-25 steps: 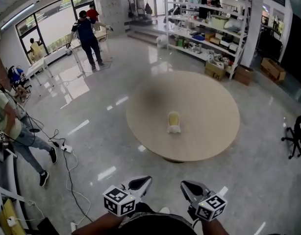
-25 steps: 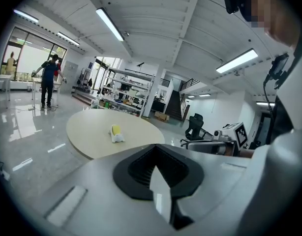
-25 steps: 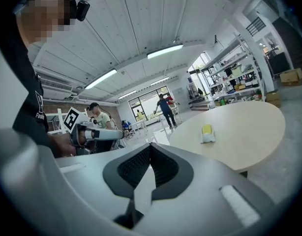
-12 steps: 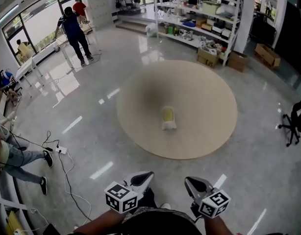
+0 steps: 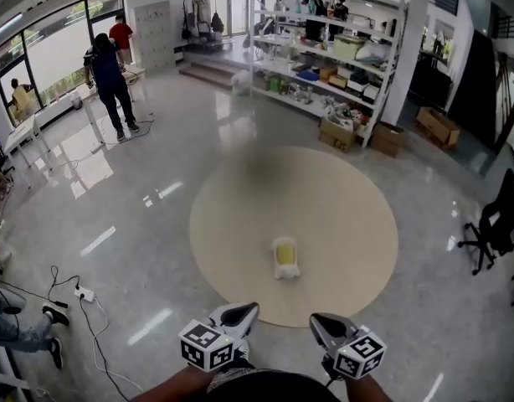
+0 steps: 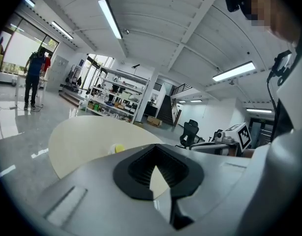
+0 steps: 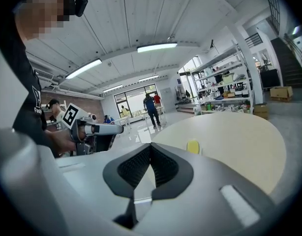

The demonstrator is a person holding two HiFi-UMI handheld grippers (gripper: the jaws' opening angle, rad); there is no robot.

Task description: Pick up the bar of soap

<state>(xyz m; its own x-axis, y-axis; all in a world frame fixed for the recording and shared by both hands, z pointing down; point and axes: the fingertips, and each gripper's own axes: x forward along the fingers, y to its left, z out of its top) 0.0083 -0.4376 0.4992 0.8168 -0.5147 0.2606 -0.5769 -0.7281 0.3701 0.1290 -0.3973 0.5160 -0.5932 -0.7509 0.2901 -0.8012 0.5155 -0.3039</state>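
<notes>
Over the last second the round tabletop (image 5: 349,216) has slid closer in the head view, so its near rim now lies just ahead of both claws, where before a wide stretch of floor separated them from it. This reads as the walk-up to the task, and it is nearly over. No reach or grasp has begun. The left claw (image 5: 240,313) and the right claw (image 5: 326,325) are carried side by side, low and pointing forward. In each gripper view the pads meet at their tips with nothing between them, so both are closed and empty. The bar of soap (image 5: 285,259) lies flat on the tabletop, ahead of the two claws and roughly between their lines, apart from both and a little nearer the left one's line. Its long axis runs away from the claws, close to the line of approach. The yellow end points away, and the paler end faces the claws and leans slightly toward the right claw's side. By my reading, a claw coming straight in would meet the bar end-on, so once opened its jaws would close across the narrow width.
</notes>
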